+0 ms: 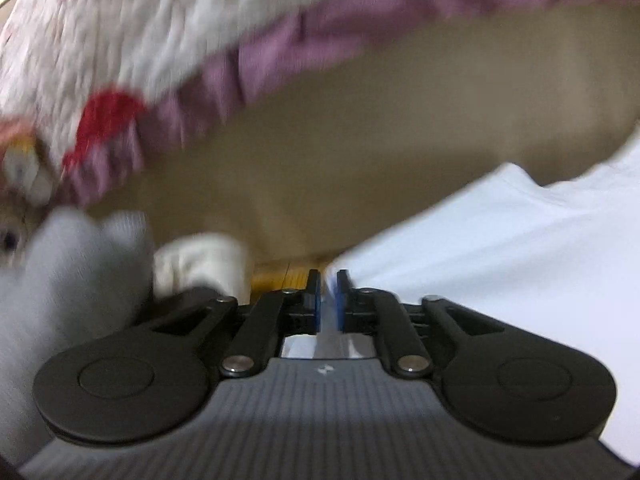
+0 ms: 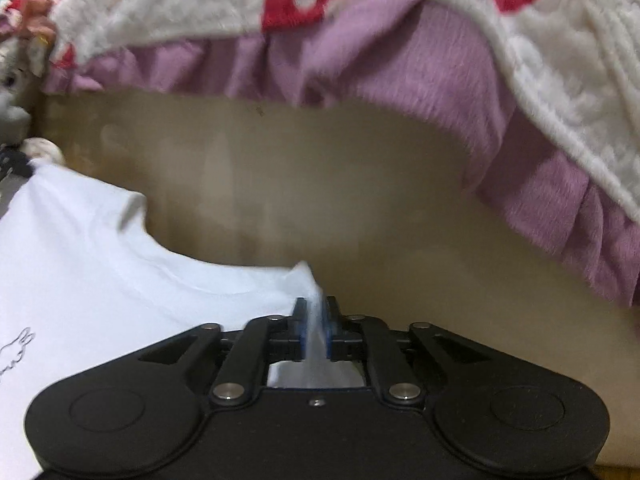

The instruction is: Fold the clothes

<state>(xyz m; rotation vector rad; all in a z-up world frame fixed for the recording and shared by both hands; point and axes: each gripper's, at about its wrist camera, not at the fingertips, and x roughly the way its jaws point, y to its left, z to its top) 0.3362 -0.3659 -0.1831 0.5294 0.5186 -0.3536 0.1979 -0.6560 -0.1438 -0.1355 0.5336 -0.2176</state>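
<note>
A white T-shirt [image 1: 500, 248] spreads to the right in the left wrist view, and my left gripper [image 1: 329, 280] is shut on its edge, with white cloth pinched between the blue pads. In the right wrist view the same white T-shirt [image 2: 88, 264] lies to the left, showing its curved neckline and a small line drawing of a rabbit [image 2: 18, 346]. My right gripper [image 2: 314, 308] is shut on a raised corner of that cloth, which sticks up between its blue pads. Both views are blurred.
A white, red and purple frilled blanket [image 2: 420, 80] hangs over a tan surface [image 2: 320, 184] ahead. A plush toy [image 2: 12, 80] sits at the far left. In the left wrist view white stuffed shapes [image 1: 80, 264] lie at the left and a yellow strip [image 1: 280, 278] lies ahead.
</note>
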